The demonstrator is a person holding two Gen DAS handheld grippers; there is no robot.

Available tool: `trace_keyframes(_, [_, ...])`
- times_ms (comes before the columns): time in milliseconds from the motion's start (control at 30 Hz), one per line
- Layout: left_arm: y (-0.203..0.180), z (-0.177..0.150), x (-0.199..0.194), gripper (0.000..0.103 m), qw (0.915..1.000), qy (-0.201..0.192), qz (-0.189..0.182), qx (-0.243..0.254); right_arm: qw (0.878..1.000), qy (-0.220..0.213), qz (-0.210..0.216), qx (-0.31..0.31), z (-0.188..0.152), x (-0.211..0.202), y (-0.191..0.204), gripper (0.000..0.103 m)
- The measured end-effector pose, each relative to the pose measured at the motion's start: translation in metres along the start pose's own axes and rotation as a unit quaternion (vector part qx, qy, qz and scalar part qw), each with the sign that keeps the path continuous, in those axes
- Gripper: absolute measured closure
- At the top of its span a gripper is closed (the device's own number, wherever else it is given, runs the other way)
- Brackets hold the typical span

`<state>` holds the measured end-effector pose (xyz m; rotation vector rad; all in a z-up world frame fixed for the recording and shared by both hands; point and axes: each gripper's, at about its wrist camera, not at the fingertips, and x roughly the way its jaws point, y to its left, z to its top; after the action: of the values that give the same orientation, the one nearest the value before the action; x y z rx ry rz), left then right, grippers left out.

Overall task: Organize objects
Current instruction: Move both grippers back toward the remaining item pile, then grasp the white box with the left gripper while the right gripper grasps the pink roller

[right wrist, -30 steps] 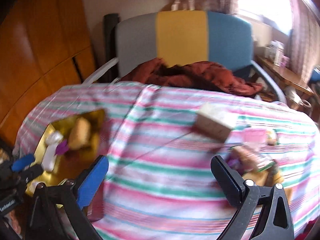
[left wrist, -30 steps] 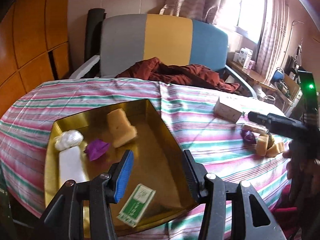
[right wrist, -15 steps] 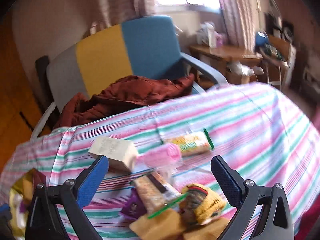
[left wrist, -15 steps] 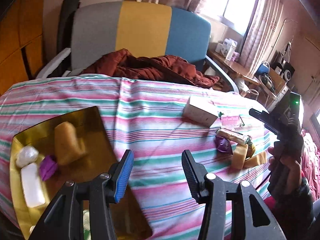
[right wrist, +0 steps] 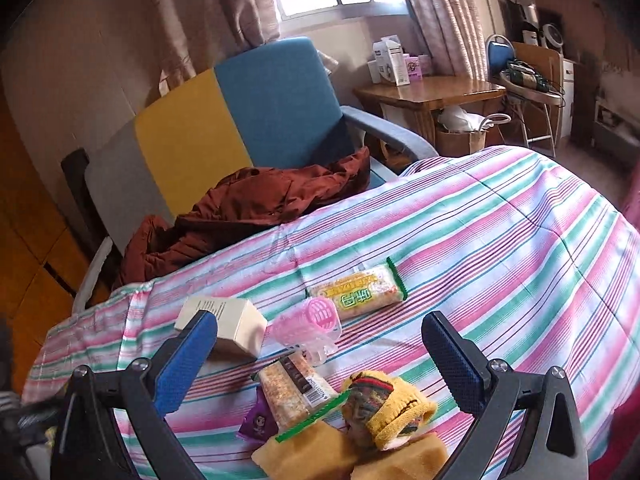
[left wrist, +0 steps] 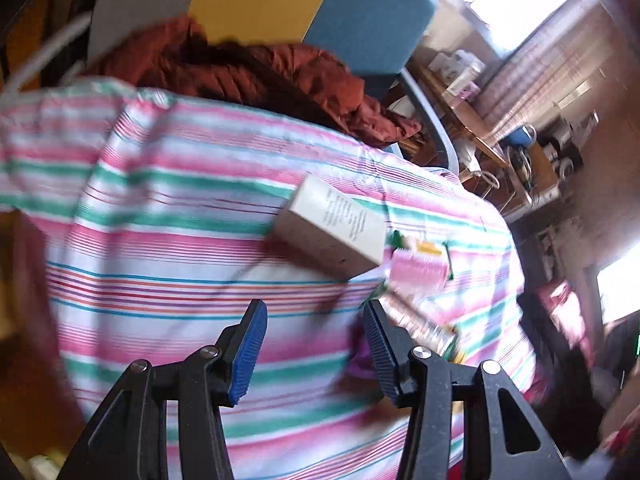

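Observation:
On the striped tablecloth (right wrist: pixel 500 240) lie a beige box (right wrist: pixel 236 320) (left wrist: pixel 332 228), a pink plastic roller (right wrist: pixel 314 322), a yellow-green snack pack (right wrist: pixel 360 290), a brown snack bar (right wrist: pixel 296 388), a purple packet (right wrist: pixel 258 424), a yellow knitted item (right wrist: pixel 384 408) and yellow sponges (right wrist: pixel 312 456). My right gripper (right wrist: pixel 320 364) is open and empty, hovering just above this pile. My left gripper (left wrist: pixel 316 352) is open and empty above the cloth, left of the blurred pile and nearer than the box.
A grey, yellow and blue chair (right wrist: pixel 240 120) with a rust-red jacket (right wrist: pixel 248 208) stands behind the table. A wooden side table (right wrist: pixel 432 96) with boxes is at the back right. The gold tray is barely visible at the left wrist view's left edge (left wrist: pixel 8 272).
My left gripper has swung right, from above the gold tray toward the box and pile. My right gripper has moved closer over the pile. Both stay open.

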<state>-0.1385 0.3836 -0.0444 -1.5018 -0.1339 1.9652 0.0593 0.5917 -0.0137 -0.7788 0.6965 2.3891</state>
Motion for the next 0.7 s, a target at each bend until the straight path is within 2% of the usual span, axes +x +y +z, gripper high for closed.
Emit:
trace_keyframes(167, [-0.009, 0.030, 0.051, 0.052, 0.9966, 0.025, -0.012, -0.078, 1.000, 0.007, 0.010, 0.022, 0.003, 0.001, -0.009, 0.000])
trace_keyframes(267, [-0.011, 0.042, 0.077, 0.051, 0.9926, 0.039, -0.002, -0.115, 0.999, 0.001, 0.015, 0.037, 0.004, -0.002, -0.014, 0.000])
trace_keyframes(367, [-0.011, 0.052, 0.093, 0.047, 0.9873, 0.045, 0.006, -0.152, 0.999, 0.018, 0.025, 0.045, 0.003, 0.004, -0.016, 0.000])
trace_keyframes(500, [-0.016, 0.064, 0.101, 0.045, 0.9847, 0.035, 0.032, -0.167, 0.998, 0.030, 0.032, 0.045, 0.001, 0.008, -0.015, 0.000])
trace_keyframes(633, [-0.025, 0.073, 0.094, 0.044, 0.9878, 0.009, 0.066, -0.141, 0.997, 0.041, 0.035, 0.052, -0.002, 0.011, -0.017, 0.000])
trace_keyframes(700, [-0.029, 0.078, 0.095, 0.039, 0.9891, 0.014, 0.073, -0.127, 0.997, 0.046, 0.039, 0.058, -0.003, 0.013, -0.019, 0.000])
